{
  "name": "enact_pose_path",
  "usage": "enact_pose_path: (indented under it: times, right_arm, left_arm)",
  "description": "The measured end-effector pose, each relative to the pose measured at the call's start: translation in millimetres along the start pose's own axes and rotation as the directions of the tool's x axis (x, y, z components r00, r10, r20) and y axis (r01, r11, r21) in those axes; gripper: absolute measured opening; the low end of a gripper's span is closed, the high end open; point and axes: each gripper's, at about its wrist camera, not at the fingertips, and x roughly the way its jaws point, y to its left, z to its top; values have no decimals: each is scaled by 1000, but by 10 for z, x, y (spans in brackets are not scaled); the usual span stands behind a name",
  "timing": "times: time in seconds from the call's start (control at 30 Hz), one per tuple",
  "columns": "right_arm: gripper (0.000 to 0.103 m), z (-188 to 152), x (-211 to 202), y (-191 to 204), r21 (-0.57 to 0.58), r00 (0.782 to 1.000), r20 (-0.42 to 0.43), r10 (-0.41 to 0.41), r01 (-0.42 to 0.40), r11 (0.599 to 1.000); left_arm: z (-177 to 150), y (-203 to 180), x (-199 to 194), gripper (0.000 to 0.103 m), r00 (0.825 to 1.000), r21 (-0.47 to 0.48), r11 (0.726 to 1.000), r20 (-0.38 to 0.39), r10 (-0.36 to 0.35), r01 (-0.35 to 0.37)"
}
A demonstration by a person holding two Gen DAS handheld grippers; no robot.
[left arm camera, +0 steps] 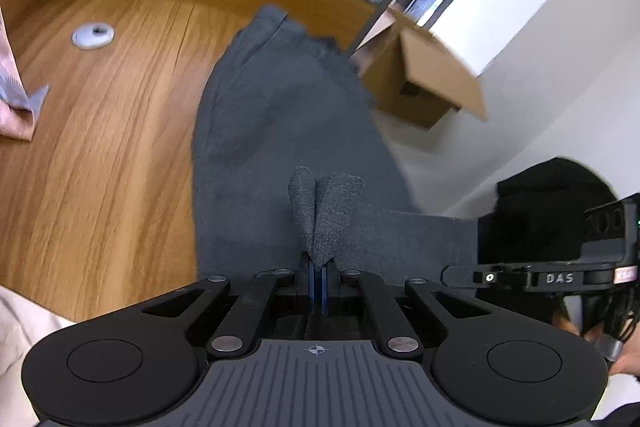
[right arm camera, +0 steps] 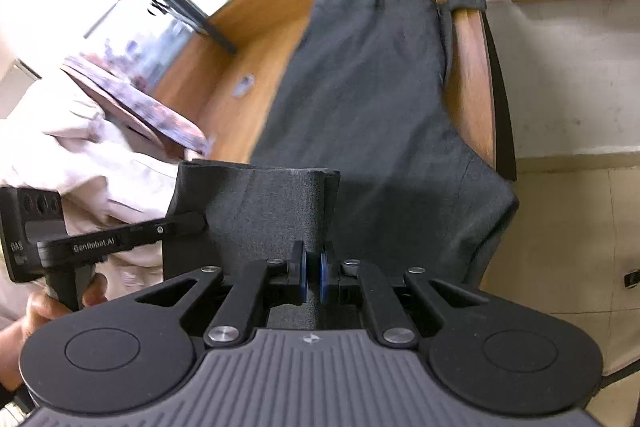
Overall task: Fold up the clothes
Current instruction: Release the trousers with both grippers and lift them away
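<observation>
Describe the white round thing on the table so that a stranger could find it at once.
Start from the wooden table and find the dark grey garment lying on it. The small white disc sits flush in the bare wood beside the garment. It is the only round, hard thing there; its neighbours are cloth.

Dark grey trousers [left arm camera: 288, 115], a matt, slightly fuzzy knit cloth, run ahead of the left claw [left arm camera: 318, 267]. Beneath lies the table [left arm camera: 100, 147], smooth, faintly glossy grained wood. Past it to the right, a dull brown cardboard box [left arm camera: 424, 83]. Claw arms: matt black plastic, shiny metal rivets.
</observation>
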Motion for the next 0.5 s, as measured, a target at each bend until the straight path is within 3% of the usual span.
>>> enact_pose_path:
  times: [0.1, 0.23, 0.33, 0.5]
  right_arm:
    - [10, 62, 228, -130, 3, 999, -38, -6, 6, 1000]
    - [23, 95, 247, -271, 32, 1000, -22, -8, 9, 999]
    - [27, 91, 67, -305, 31, 1000, -4, 6, -6, 999]
    - [31, 56, -415, -203, -40, 1000, -7, 14, -15, 999]
  left_arm:
    - [6, 121, 224, 7, 997, -23, 999, -61, 42, -44]
    - [9, 246, 220, 22, 996, -94, 995, -78, 31, -39]
    - [1, 227, -35, 38, 998, -92, 995, -56, 24, -29]
    - [-92, 130, -577, 44, 1000, -72, 997, -30, 8, -10]
